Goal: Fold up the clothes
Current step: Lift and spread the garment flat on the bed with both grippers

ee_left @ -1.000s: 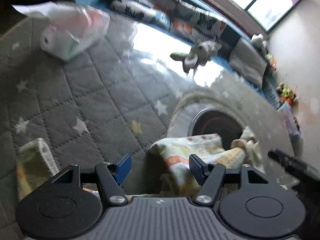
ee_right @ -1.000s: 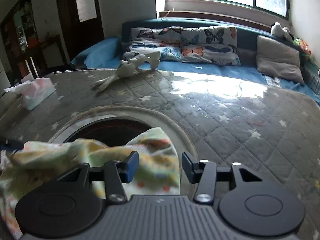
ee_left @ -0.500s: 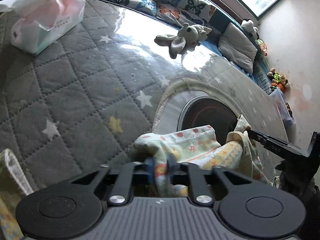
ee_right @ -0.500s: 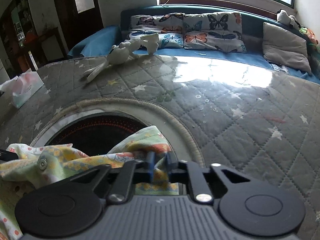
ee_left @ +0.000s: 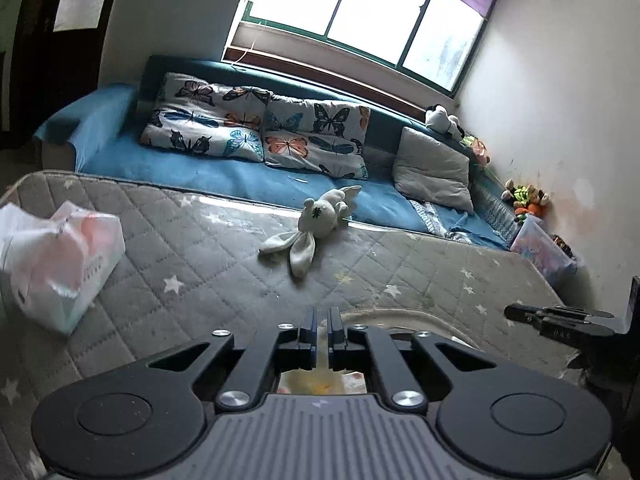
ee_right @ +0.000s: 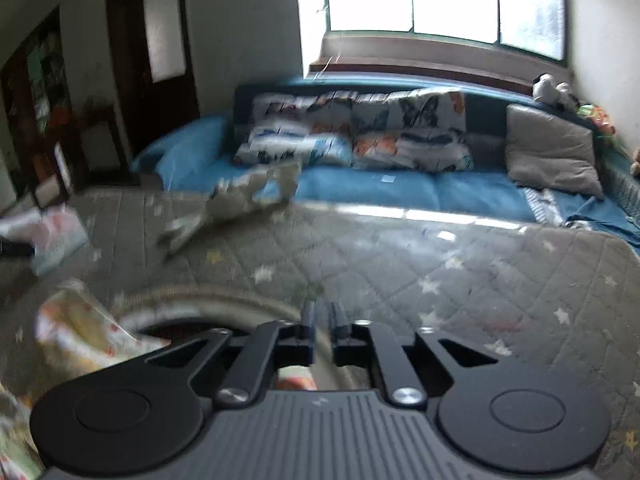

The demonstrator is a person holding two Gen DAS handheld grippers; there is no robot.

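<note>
A grey quilted mat (ee_left: 224,240) with pale star shapes fills the middle of both views. Behind it, across the upper half, runs a blue sofa (ee_left: 224,172) with butterfly cushions (ee_left: 256,128) under a bright window (ee_left: 360,12).

A round opening with a pale rim (ee_right: 188,300) sits low in the right wrist view.

A tissue pack (ee_left: 60,264) lies at the left edge of the left wrist view, and a white plush rabbit (ee_left: 316,224) lies at centre on the mat.

The patterned yellow-green garment (ee_right: 80,332) hangs at lower left of the right wrist view, blurred.

The left gripper (ee_left: 322,334) is clenched on the garment; a strip of cloth shows just below its fingers. The right gripper (ee_right: 323,330) is likewise pinched closed on the cloth, with an orange scrap visible beneath.
</note>
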